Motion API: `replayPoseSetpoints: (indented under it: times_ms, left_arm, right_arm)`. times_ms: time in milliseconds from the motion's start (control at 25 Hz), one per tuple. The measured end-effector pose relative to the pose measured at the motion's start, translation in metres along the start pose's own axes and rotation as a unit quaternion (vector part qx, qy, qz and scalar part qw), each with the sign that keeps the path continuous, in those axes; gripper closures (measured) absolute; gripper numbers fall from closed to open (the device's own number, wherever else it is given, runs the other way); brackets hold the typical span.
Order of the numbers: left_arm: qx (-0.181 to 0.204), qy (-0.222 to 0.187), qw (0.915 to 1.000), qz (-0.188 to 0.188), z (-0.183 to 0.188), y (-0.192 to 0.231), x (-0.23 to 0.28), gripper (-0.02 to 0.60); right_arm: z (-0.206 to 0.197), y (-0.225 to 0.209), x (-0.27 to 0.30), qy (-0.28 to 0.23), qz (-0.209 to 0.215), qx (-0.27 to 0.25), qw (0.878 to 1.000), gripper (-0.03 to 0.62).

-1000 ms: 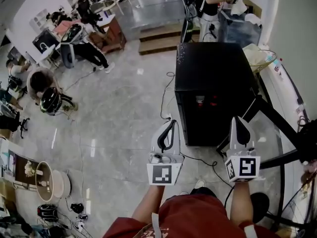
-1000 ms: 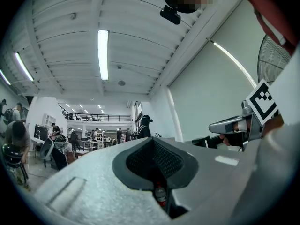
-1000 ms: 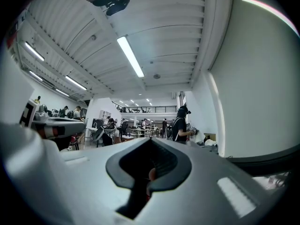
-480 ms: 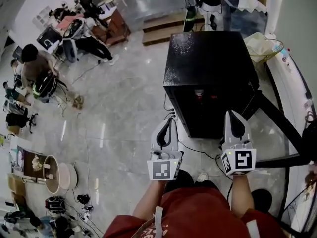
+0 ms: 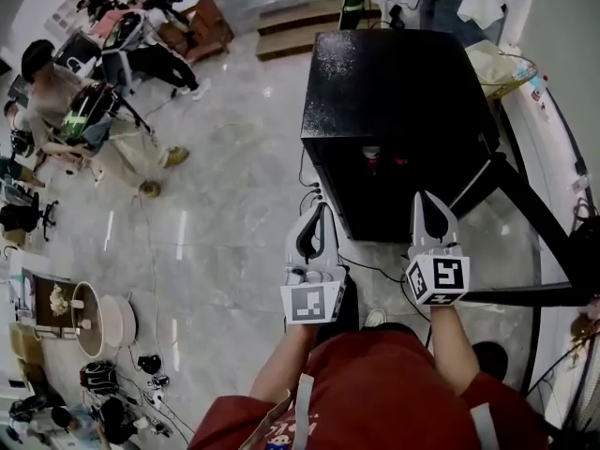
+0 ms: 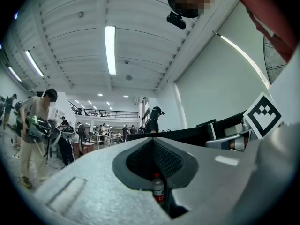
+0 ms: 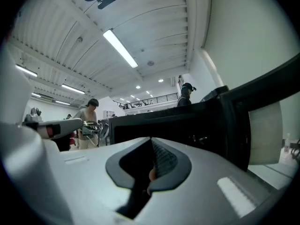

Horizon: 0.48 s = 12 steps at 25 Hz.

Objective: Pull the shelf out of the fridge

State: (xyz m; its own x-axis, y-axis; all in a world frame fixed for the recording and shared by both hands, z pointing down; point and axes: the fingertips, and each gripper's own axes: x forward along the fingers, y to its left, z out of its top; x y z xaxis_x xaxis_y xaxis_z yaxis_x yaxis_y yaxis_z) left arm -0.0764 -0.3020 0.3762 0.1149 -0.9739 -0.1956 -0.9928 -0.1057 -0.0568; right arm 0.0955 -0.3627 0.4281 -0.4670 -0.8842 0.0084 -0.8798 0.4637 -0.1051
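Head view, reading from the left: several people (image 5: 56,92) stand or work well off across the pale floor (image 5: 225,223), apart from the task. Next comes the left gripper (image 5: 321,210), held out in front of the person in the red shirt (image 5: 375,406); its own view shows the 2 jaw tips meeting with nothing pinched between them, and a red-capped bottle (image 6: 158,189) visible only through the slot lower down, far beyond the jaws. To the right of it stands the black fridge (image 5: 394,73), its front facing the person and its door (image 5: 530,218) swung wide to the right. Inside the dark opening 2 red-capped bottles (image 5: 372,156) stand on what I take to be the shelf, though the shelf itself is too dark to make out. The right gripper (image 5: 429,201) hangs just in front of that opening, jaws likewise pressed together and empty, not touching the fridge.

As a judgement: the door is already open, so access is done, but the pull has not begun. Left to do: bring a gripper in to the shelf's front edge, part the jaws, clamp on and draw it out level so the bottles do not tip
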Motion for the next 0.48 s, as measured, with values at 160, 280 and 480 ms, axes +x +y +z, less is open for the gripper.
replayPoseSetpoints:
  times_ms: [160, 280, 480]
  left_arm:
    - [-0.010, 0.010, 0.9999, 0.002, -0.014, 0.009, 0.006, 0.577]
    - [-0.013, 0.015, 0.9998, 0.001, -0.019, 0.013, 0.004, 0.577]
    - [-0.019, 0.023, 0.9995, -0.002, -0.029, 0.019, 0.003, 0.577]
  right_arm:
    - [-0.016, 0.003, 0.014, 0.019, -0.006, 0.005, 1.000, 0.595]
    - [-0.026, 0.004, 0.022, 0.025, -0.006, 0.028, 0.999, 0.590]
    - [-0.041, 0.003, 0.043, 0.031, -0.010, 0.073, 0.997, 0.552]
